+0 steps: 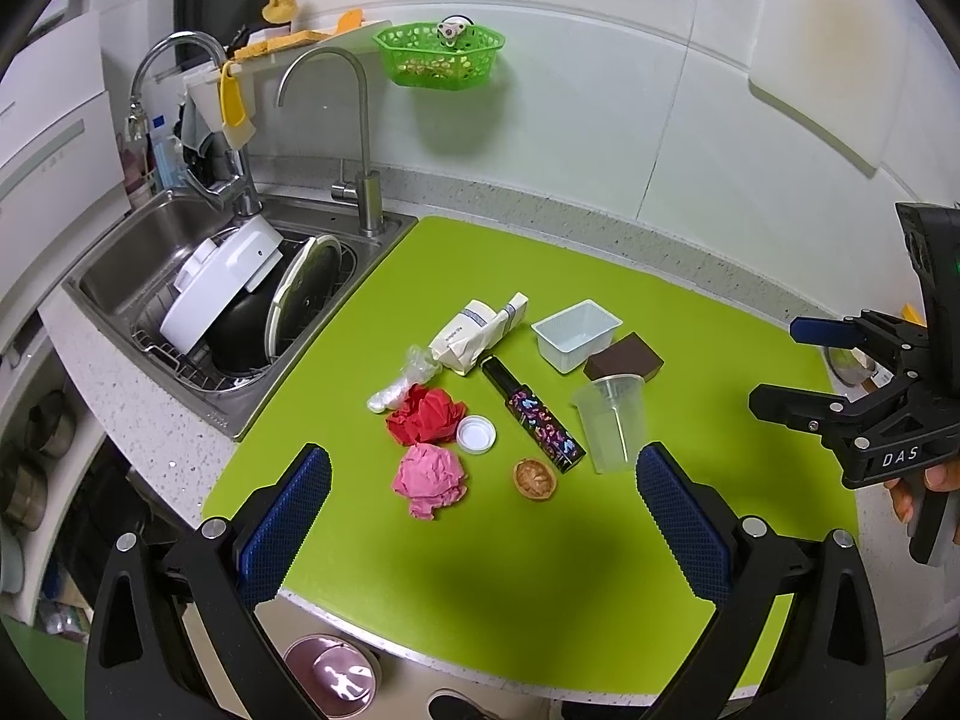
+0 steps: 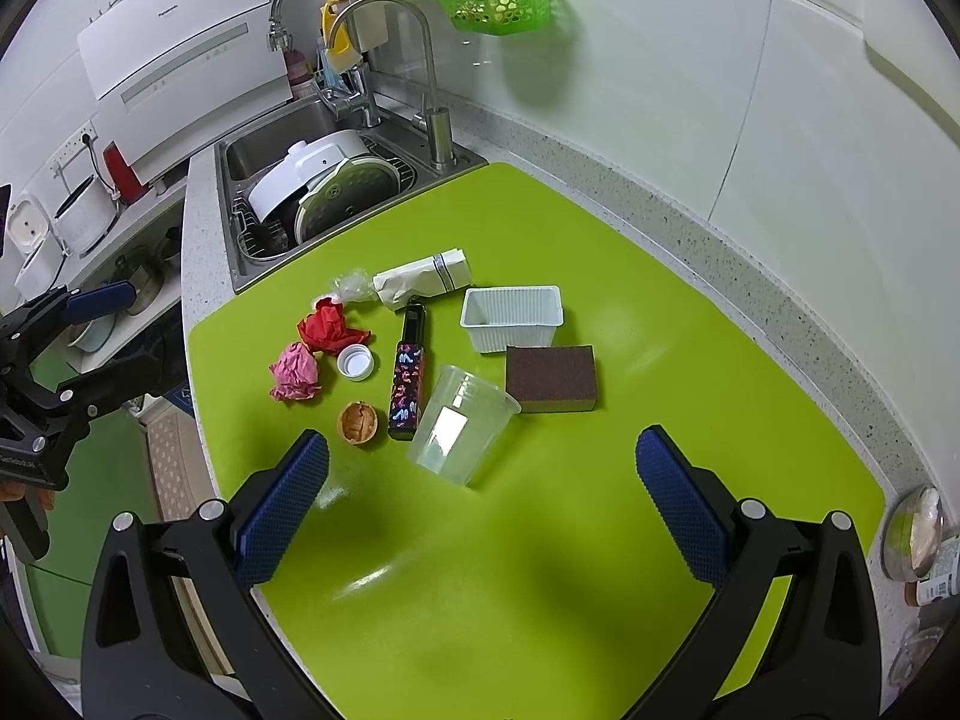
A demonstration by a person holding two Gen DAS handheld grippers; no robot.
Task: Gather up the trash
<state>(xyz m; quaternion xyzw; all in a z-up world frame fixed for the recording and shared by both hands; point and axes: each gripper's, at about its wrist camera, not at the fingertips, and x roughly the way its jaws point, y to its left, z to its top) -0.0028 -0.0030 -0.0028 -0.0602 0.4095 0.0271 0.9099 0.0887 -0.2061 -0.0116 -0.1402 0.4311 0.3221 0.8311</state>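
Note:
Trash lies on a green mat [image 1: 540, 570]: a pink paper ball [image 1: 429, 480], a red paper ball [image 1: 425, 415], a white bottle cap [image 1: 476, 434], a walnut shell [image 1: 534, 479], a clear plastic cup [image 1: 612, 423] on its side, crumpled clear plastic [image 1: 414, 372], a white paper wrapper [image 1: 480, 336], a dark patterned box [image 1: 534, 417] and a white tray [image 1: 576, 333]. My left gripper [image 1: 483, 531] is open and empty, above the mat's near edge. My right gripper [image 2: 480, 525] is open and empty, near the cup [image 2: 462, 426]. It also shows at the right of the left wrist view [image 1: 798, 366].
A brown sponge [image 2: 551, 377] lies beside the tray [image 2: 513, 317]. A sink [image 1: 120, 252] with a dish rack, pot and lids is at the left, with two taps. A green basket [image 1: 441, 54] hangs on the wall. A pink bin [image 1: 333, 669] stands below the counter edge.

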